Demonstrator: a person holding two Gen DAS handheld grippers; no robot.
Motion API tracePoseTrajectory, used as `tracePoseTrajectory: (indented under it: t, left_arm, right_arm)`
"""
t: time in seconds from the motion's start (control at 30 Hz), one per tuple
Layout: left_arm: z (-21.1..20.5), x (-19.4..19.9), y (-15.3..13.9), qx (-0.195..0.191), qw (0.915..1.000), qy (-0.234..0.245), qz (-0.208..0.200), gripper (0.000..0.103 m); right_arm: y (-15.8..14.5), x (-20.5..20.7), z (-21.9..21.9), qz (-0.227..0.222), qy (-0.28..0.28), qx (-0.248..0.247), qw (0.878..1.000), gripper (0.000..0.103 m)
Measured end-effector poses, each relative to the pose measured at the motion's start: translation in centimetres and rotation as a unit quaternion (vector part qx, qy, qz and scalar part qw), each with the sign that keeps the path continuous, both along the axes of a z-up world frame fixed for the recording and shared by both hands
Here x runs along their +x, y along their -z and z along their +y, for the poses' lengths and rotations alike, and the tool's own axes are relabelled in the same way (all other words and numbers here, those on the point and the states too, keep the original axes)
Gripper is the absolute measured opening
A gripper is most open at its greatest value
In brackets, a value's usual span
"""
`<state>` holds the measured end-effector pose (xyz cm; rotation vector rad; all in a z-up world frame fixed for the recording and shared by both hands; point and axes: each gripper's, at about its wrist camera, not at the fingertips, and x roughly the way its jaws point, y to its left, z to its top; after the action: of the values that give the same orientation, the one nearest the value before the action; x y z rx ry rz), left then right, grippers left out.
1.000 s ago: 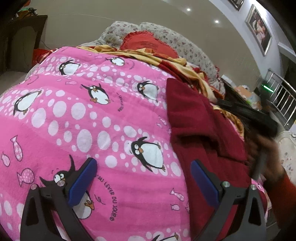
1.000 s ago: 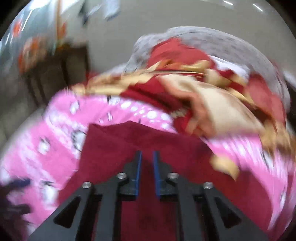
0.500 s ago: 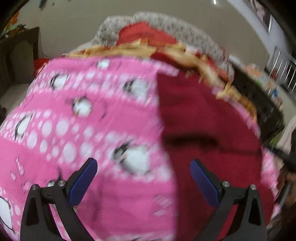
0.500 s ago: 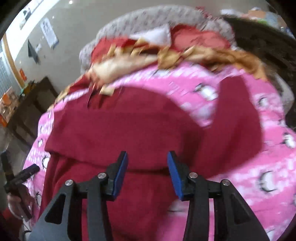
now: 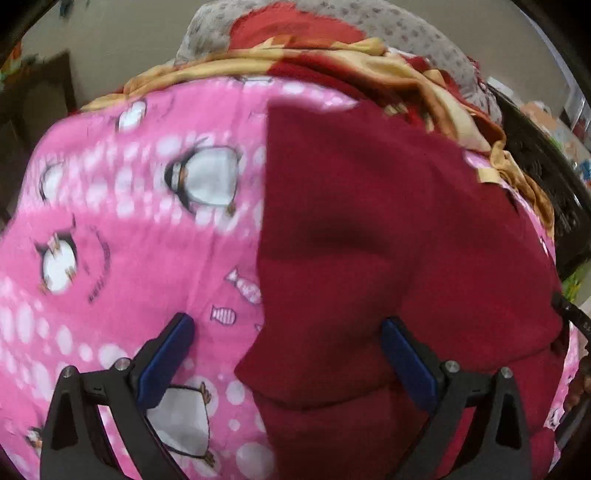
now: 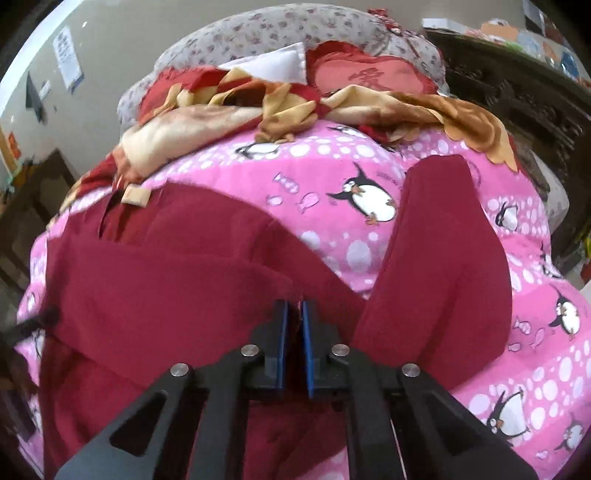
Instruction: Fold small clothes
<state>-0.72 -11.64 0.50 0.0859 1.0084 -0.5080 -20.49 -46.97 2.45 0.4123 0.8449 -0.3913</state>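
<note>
Below, the left gripper [image 5: 288, 354] is gaping wide over the maroon garment [image 5: 388, 240], whose edge is running away between its fingers across the pink penguin blanket [image 5: 110, 221]. Only the right view is showing the right gripper [image 6: 294, 343], jaws just closed, pinching a fold of the garment [image 6: 166, 280], with a sleeve [image 6: 443, 258] stretching ahead to its right.

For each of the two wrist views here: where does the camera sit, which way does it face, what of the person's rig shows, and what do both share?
Left wrist: on the left gripper, angled down at the pink penguin blanket and the dark red garment's edge; its jaws stand open, empty.
Right wrist: on the right gripper, angled down across the dark red garment toward the floral headboard; pads shut on a fold of it.
Shared: garment, blanket, red-and-gold quilt, headboard.
</note>
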Motion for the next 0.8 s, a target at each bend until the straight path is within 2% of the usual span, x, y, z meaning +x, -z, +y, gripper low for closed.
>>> tracePoseTrajectory:
  t: [0.1,0.23,0.3,0.33,0.37,0.43,0.53,0.7,0.8]
  left_arm:
    - [-0.5,-0.8,0.1,0.022,0.9995,0.006,-0.024,0.103]
    - [-0.7,-1.1,0.5,0.024,0.9991,-0.001,-0.036,0.103]
    - [-0.4,-1.2,0.5,0.018,0.9991,-0.002,-0.038,0.103]
    - [-0.4,-1.4,0.6,0.017,0.9991,-0.002,-0.039,0.103]
    - [-0.4,-1.6,0.7,0.016,0.999,-0.002,-0.041,0.103]
    - [-0.5,-1.6,0.6,0.016,0.999,-0.002,-0.043,0.103]
    - [-0.5,-1.5,0.6,0.012,0.999,-0.002,-0.044,0.103]
    - [-0.4,-1.6,0.6,0.012,0.9989,-0.002,-0.045,0.103]
    - [-0.3,-1.6,0.6,0.01,0.9989,-0.002,-0.045,0.103]
  right_arm:
    - [-0.4,-0.3,0.4,-0.005,-0.003,-0.017,1.0,0.018]
    - [0.4,0.3,1.5,0.026,-0.028,-0.059,0.998,0.022]
    - [-0.5,-0.5,1.1,0.014,-0.023,-0.031,0.999,0.023]
    - [-1.1,-1.3,0.7,-0.004,-0.017,-0.012,1.0,0.027]
    - [-1.6,-1.9,0.5,-0.015,-0.012,-0.004,1.0,0.035]
    - [-2.6,-3.4,0.2,-0.023,-0.002,-0.015,1.0,0.045]
    - [-3.4,-5.0,0.2,-0.021,0.003,-0.032,0.999,0.046]
    - [-3.5,-5.8,1.6,-0.039,-0.002,0.003,0.999,0.046]
    - [-2.9,-5.0,2.8,-0.036,-0.01,0.009,0.999,0.046]
